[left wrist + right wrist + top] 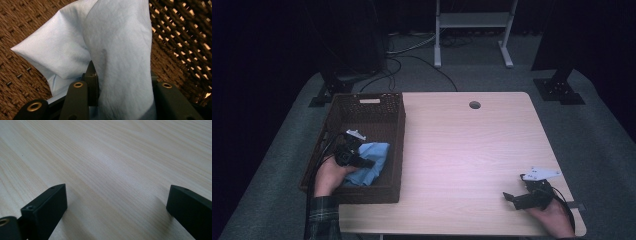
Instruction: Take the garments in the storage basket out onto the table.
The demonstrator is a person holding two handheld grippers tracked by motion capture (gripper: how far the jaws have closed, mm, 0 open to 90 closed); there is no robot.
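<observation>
A light blue cloth (376,152) lies bunched in the near part of a dark brown woven basket (398,145) at the table's left edge. My left gripper (369,162) reaches into the basket and is shut on a thick fold of the blue cloth (117,37), which rises between its jaws (122,75) above the basket's woven floor (25,27). My right gripper (514,186) rests at the table's near right corner, open, with nothing between its fingers. In the right gripper view its jaws (117,192) stand wide apart over bare wood (112,157).
The light wooden table (462,150) has a round cable hole (474,105) near its far edge. Behind it stand a white frame (472,20), two black stand feet (329,90) (559,87) and cables on grey carpet.
</observation>
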